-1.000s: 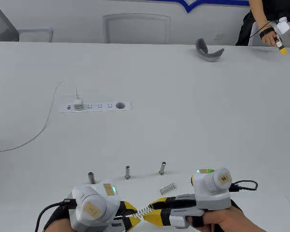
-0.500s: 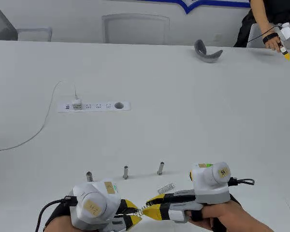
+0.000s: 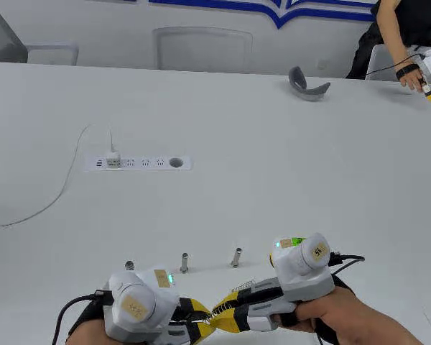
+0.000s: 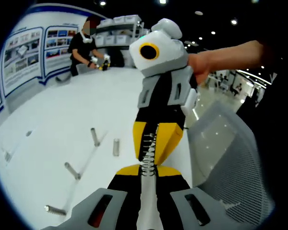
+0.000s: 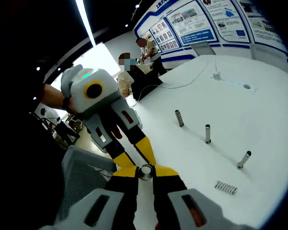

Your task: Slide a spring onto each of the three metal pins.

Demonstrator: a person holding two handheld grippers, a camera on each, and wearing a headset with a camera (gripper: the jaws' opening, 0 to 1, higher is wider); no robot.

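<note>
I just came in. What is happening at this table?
A person grips one held spring between the left tongs and the right tongs, both shut on it. Of the three pins, the left pin already carries a spring. The middle pin and the right pin are bare. A loose spring lies near them.

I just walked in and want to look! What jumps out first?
The yellow-tipped left hand-held gripper and right hand-held gripper meet nose to nose, both pinching one spring. Just beyond them, three metal pins stand in a row, and one end pin wears a coil.
</note>
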